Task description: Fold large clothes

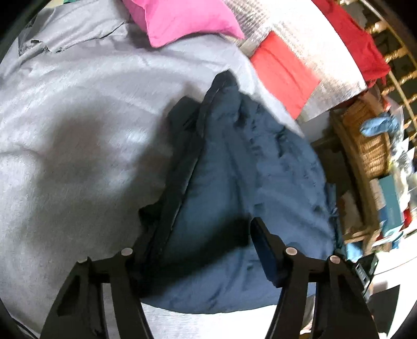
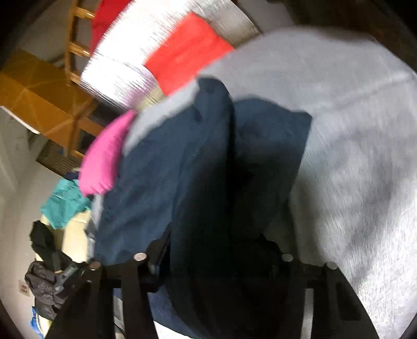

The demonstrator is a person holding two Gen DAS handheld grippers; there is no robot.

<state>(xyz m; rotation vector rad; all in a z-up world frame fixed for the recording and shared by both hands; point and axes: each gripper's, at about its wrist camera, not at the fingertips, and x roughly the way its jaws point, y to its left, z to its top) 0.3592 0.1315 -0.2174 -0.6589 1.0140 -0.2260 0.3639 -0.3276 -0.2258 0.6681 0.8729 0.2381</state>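
Navy garment (image 1: 234, 169) is bunched up on the grey bedspread (image 1: 78, 130), right in front of both claws. Left claw (image 1: 208, 234) is spread wide with the cloth lying between its fingers, not pinched, so I'd guess it's just lining up on an edge. Right claw (image 2: 216, 250) is buried in dark fabric; can't tell if it's clamped or loose, too blurry.

Left view shows a seam running up the garment and a wicker basket (image 1: 365, 151) off to the right. Right view instead catches a teal cloth (image 2: 65, 203) and dark clothes at its left edge. Further back, both see the pink pillow (image 1: 182, 18) and red pillow (image 1: 284, 70).
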